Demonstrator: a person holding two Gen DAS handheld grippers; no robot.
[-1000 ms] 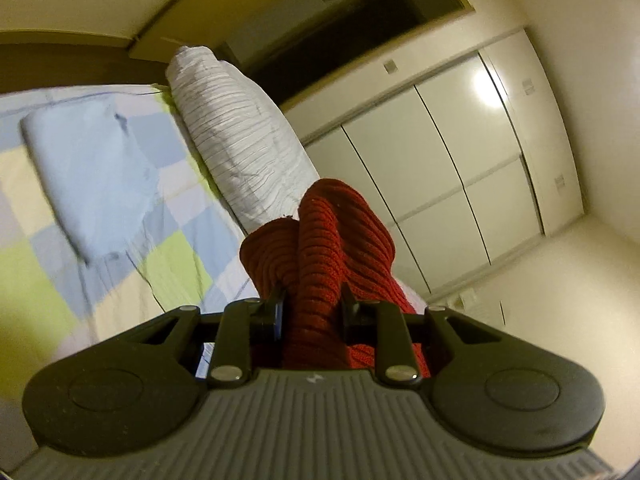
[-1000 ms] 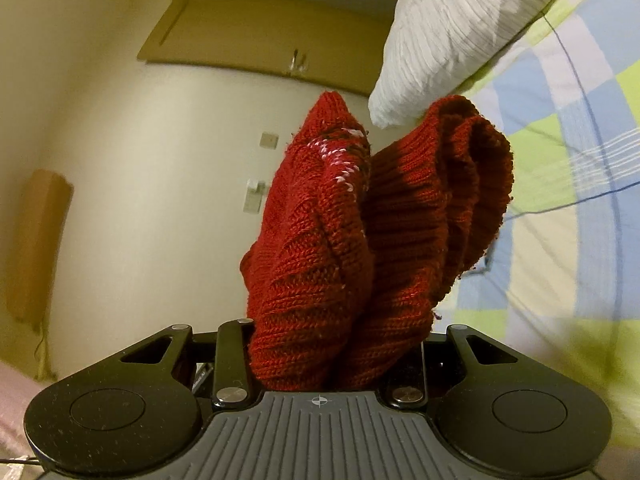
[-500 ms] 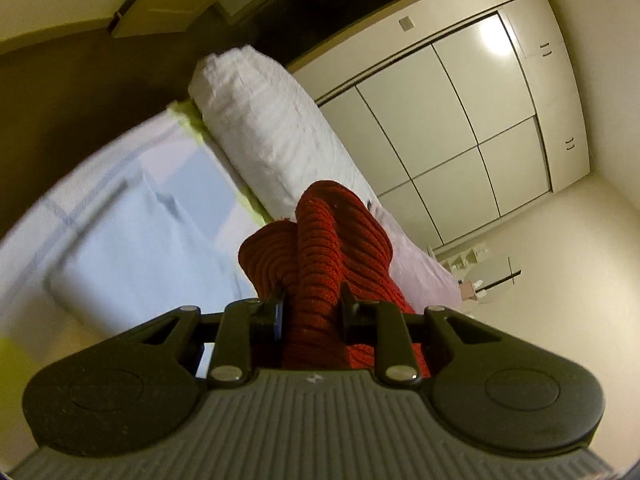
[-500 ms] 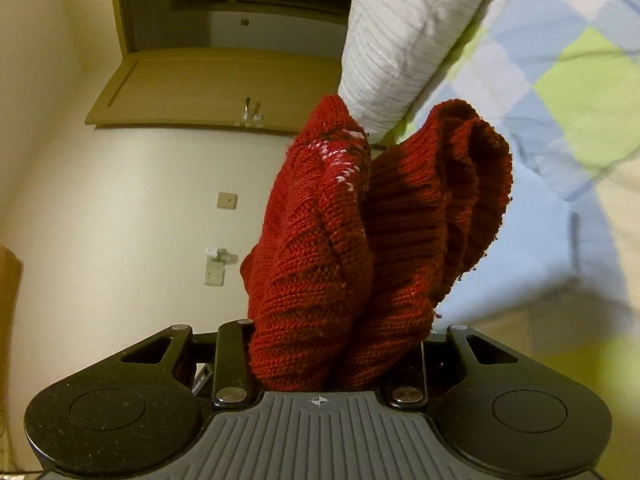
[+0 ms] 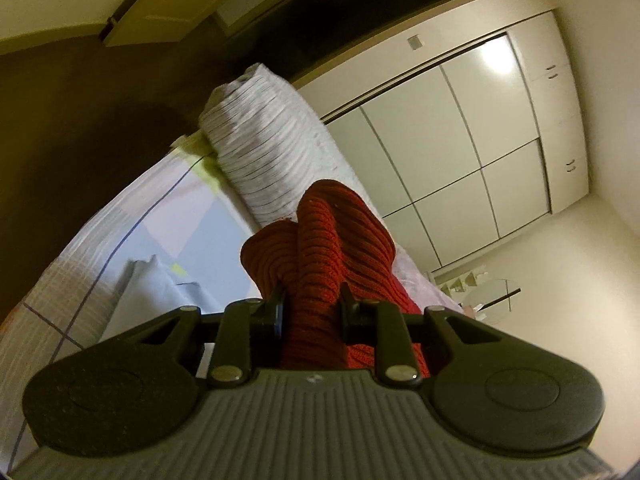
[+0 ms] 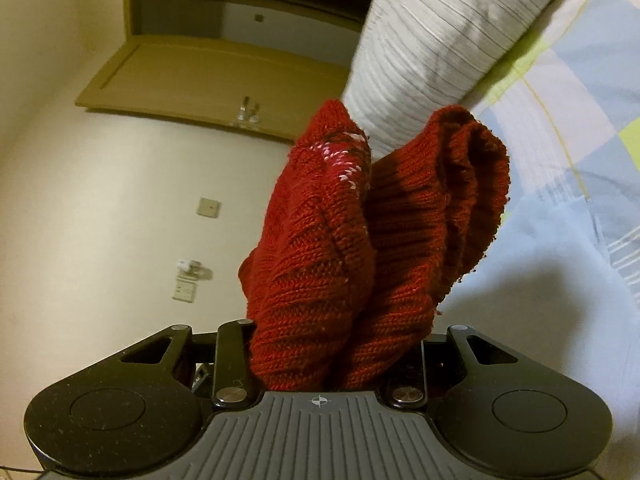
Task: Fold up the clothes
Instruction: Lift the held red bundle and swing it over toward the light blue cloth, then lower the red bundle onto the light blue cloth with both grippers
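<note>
tongs of both hands, left tongs [image 5: 311, 309] and right tongs [image 6: 320, 354], grip bunched red ribbed knit sweater [image 6: 360, 240]. thick wads could slip free, dropping it crumpled on the checked bed [image 6: 580, 128].

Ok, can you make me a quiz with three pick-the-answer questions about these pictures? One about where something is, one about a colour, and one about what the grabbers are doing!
1. Where is the striped pillow?
A. On the floor
B. On the patchwork bedcover
C. Inside the wardrobe

2. What colour is the knitted garment?
A. Red
B. Blue
C. Yellow

3. What are the two grippers doing?
A. Both open and empty
B. Only one holds cloth
C. Both shut on the garment

Answers:
1. B, the striped pillow lies on the patchwork bedcover.
2. A, the knitted garment is red, with a few white stitches near the top.
3. C, the left gripper and the right gripper each have bunched red knit pinched between their jaws.
</note>
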